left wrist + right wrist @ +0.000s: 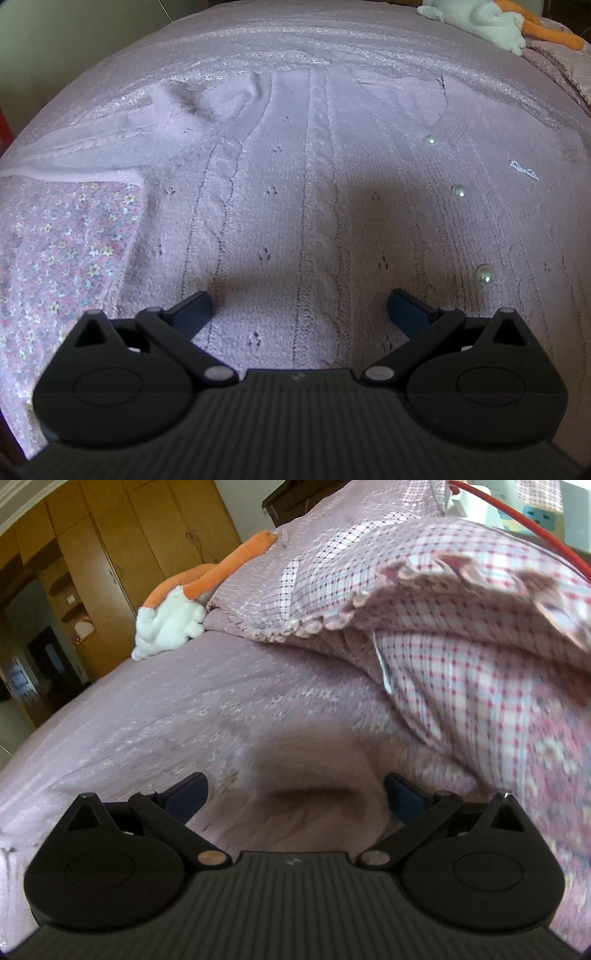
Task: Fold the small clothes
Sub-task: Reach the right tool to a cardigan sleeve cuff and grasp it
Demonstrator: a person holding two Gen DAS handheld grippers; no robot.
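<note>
My left gripper (299, 306) hangs wide apart, holding nothing, over one lilac knit cardigan (295, 184) spread flat on the bed (66, 236); three pearl buttons (459, 191) run along its right. My right gripper (295, 794) gapes empty above a blurred pink fold, one plush toy (170, 624) far left.

Left wrist view looks down close on the cardigan (314, 177); right faces across the bed (147, 716).
</note>
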